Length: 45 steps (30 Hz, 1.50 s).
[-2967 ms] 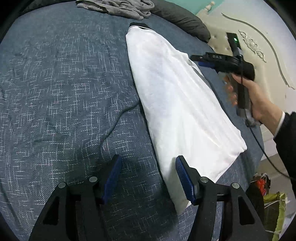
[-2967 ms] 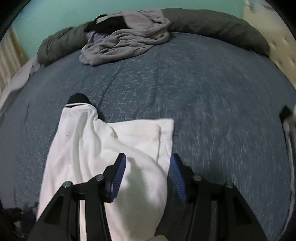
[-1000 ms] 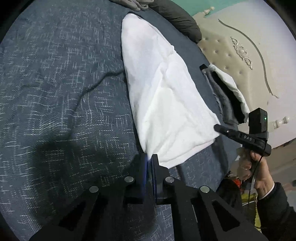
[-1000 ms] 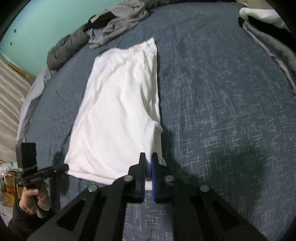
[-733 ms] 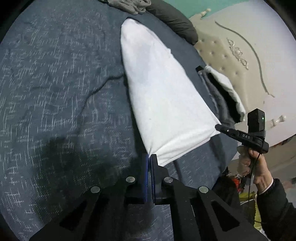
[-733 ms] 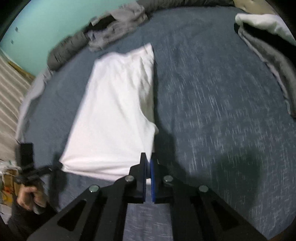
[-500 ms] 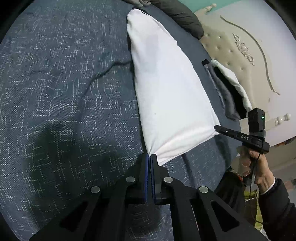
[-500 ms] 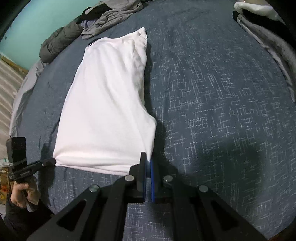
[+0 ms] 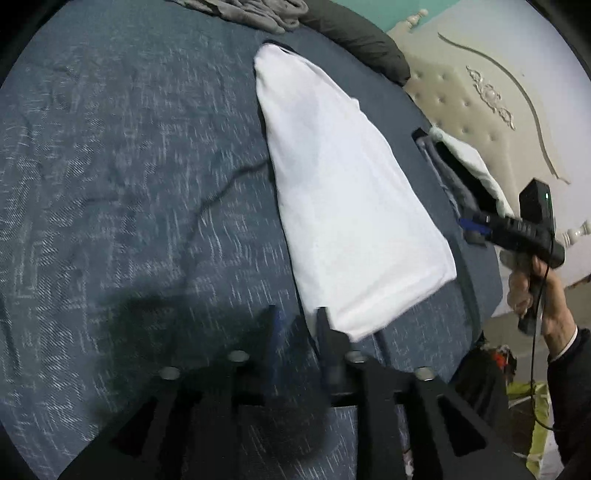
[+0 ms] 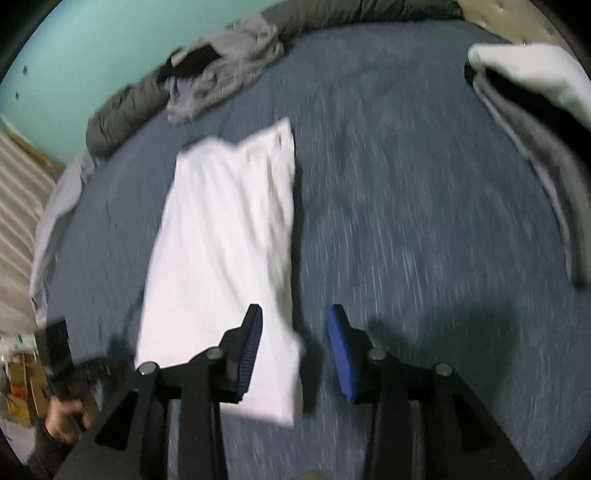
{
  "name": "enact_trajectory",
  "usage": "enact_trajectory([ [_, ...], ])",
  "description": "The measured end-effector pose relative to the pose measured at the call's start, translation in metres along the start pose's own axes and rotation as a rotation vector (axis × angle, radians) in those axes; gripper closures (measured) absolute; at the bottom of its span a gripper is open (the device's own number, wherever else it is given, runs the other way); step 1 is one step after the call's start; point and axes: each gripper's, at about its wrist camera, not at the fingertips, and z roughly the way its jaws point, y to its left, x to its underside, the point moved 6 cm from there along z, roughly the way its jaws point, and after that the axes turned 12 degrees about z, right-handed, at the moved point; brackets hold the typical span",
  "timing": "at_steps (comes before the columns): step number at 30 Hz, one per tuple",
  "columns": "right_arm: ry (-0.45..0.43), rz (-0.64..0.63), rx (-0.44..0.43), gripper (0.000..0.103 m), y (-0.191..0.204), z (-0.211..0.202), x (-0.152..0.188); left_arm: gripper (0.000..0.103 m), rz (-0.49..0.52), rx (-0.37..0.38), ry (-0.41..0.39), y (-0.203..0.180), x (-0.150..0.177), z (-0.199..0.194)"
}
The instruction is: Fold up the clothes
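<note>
A white garment [image 9: 343, 199], folded lengthwise into a long strip, lies flat on the blue bedspread [image 9: 129, 184]. My left gripper [image 9: 300, 332] hovers at its near left corner, open by a narrow gap with only bedspread between the fingers. The garment's corner touches the outside of the right finger. In the right wrist view the same garment [image 10: 221, 240] runs away from me. My right gripper [image 10: 295, 343] is open wide, and the garment's near right corner lies loose under the gap. A hand [image 9: 532, 291] holds the right gripper [image 9: 476, 229] off the bed's edge.
A heap of grey clothes [image 10: 221, 77] and a dark bolster [image 9: 354, 33] lie at the bed's far end. A folded grey and white stack [image 10: 535, 110] sits by the cream headboard [image 9: 498, 92]. Bags [image 9: 532, 402] stand on the floor beside the bed.
Both grippers were shut on the garment's near corners half a second ago. Both have since opened and let go, and the garment has settled flat on the bed.
</note>
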Motion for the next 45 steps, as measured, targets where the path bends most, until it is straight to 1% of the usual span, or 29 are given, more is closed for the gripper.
enact_trajectory([
  [2, -0.018, -0.012, -0.006, 0.066, 0.010, 0.009, -0.023, 0.075, -0.005, -0.004, 0.001, 0.001, -0.003, 0.003],
  [8, -0.035, -0.075, 0.033, 0.066, 0.037, 0.062, -0.079, 0.075, 0.019, -0.028, 0.000, -0.004, -0.015, 0.009],
  [13, -0.008, -0.134, 0.066, 0.066, 0.045, 0.103, -0.101, 0.075, 0.032, -0.051, 0.001, -0.003, -0.019, 0.011],
  [18, 0.046, -0.167, 0.101, 0.066, 0.043, 0.140, -0.105, 0.075, 0.010, -0.069, 0.000, 0.007, -0.020, 0.012],
  [19, 0.051, -0.176, 0.079, 0.070, 0.044, 0.144, -0.104, 0.075, 0.006, -0.070, -0.001, 0.007, -0.021, 0.012],
  [20, 0.046, -0.189, 0.062, 0.085, 0.045, 0.146, -0.103, 0.075, 0.002, -0.068, -0.003, 0.009, -0.021, 0.012],
  [22, 0.026, -0.205, 0.059, 0.097, 0.045, 0.145, -0.102, 0.075, -0.007, -0.069, -0.005, 0.009, -0.022, 0.012],
  [23, 0.016, -0.209, 0.060, 0.099, 0.045, 0.144, -0.102, 0.075, -0.010, -0.071, -0.005, 0.010, -0.022, 0.013],
  [25, -0.023, -0.204, 0.050, 0.100, 0.042, 0.136, -0.105, 0.075, -0.018, -0.075, -0.006, 0.010, -0.023, 0.014],
  [28, -0.062, -0.197, 0.058, 0.100, 0.035, 0.126, -0.109, 0.075, -0.024, -0.078, -0.011, 0.008, -0.023, 0.018],
  [30, -0.075, -0.177, 0.086, 0.100, 0.026, 0.124, -0.113, 0.075, -0.026, -0.082, -0.015, 0.006, -0.023, 0.020],
  [32, -0.062, -0.154, 0.134, 0.100, 0.011, 0.129, -0.113, 0.075, -0.030, -0.083, -0.016, 0.003, -0.023, 0.022],
  [33, -0.060, -0.148, 0.144, 0.100, 0.007, 0.132, -0.113, 0.075, -0.031, -0.085, -0.017, 0.002, -0.023, 0.023],
  [35, -0.046, -0.135, 0.121, 0.100, 0.004, 0.135, -0.112, 0.075, -0.027, -0.092, -0.019, 0.000, -0.023, 0.025],
  [38, -0.058, -0.143, 0.097, 0.100, 0.006, 0.136, -0.114, 0.075, -0.025, -0.100, -0.020, -0.003, -0.021, 0.026],
  [41, -0.031, -0.136, 0.096, 0.100, 0.007, 0.141, -0.115, 0.075, -0.026, -0.100, -0.018, -0.004, -0.019, 0.026],
  [42, -0.037, -0.134, 0.104, 0.100, 0.007, 0.139, -0.116, 0.075, -0.026, -0.100, -0.017, -0.004, -0.019, 0.026],
  [45, -0.097, -0.130, 0.115, 0.099, 0.010, 0.119, -0.114, 0.075, -0.024, -0.098, -0.018, -0.006, -0.017, 0.025],
])
